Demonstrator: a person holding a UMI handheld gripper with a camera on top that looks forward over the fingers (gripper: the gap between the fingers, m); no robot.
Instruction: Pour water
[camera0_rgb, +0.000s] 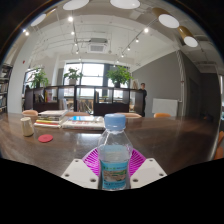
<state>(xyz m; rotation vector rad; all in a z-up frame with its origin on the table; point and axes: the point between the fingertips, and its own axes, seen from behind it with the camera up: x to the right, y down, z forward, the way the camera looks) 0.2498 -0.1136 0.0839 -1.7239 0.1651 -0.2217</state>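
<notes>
Looking along the gripper (114, 172), we see a small clear water bottle (115, 152) with a light blue cap in the lower centre of the frame, standing upright between the two fingers. The pink pads (96, 160) show at both sides of the bottle, close against its lower part, and the white finger ends lie at the lower left and lower right of it. The pads seem to press on the bottle from both sides, so we take it as grasped. The bottle has a pale label and some water inside; how full it is we cannot tell. Behind it a dark brown table (60, 145) stretches across the middle of the frame. At the left of the frame, on the table, stands a white cup (27, 126), and near it lies a small red round thing (45, 138). Further back in the centre we see a stack of books (70, 120). Green plants (120, 74) stand by the bright windows in the upper centre.
</notes>
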